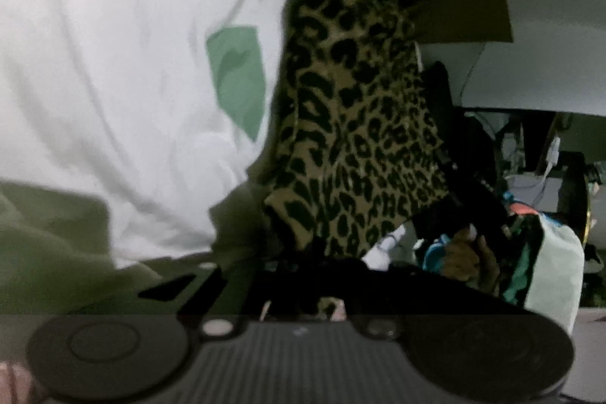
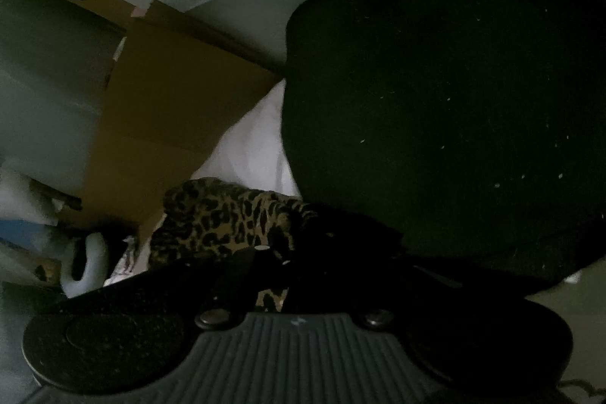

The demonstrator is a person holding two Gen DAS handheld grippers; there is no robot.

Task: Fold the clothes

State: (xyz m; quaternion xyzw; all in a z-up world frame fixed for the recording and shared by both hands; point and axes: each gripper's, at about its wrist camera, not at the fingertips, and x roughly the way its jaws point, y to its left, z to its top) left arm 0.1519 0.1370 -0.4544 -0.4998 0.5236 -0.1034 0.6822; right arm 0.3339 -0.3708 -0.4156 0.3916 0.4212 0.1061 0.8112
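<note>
A leopard-print garment (image 1: 356, 93) hangs down the middle of the left wrist view, from the top edge to my left gripper (image 1: 303, 264). That gripper is shut on its lower edge, and a scrap of the print shows between the finger bases. At the garment's right edge a hand (image 1: 477, 252) holds a black gripper body. In the right wrist view the same garment (image 2: 227, 218) lies bunched in front of my right gripper (image 2: 272, 252), which is shut on it. Its dark fingers are hard to make out.
White cloth with a green chest pocket (image 1: 113, 63) fills the left, above olive fabric (image 1: 45, 245). A brown cardboard box (image 2: 170, 93) stands behind the garment. A large black shape (image 2: 454, 101) blocks the right. Colourful clothes (image 1: 538, 252) are heaped at the right.
</note>
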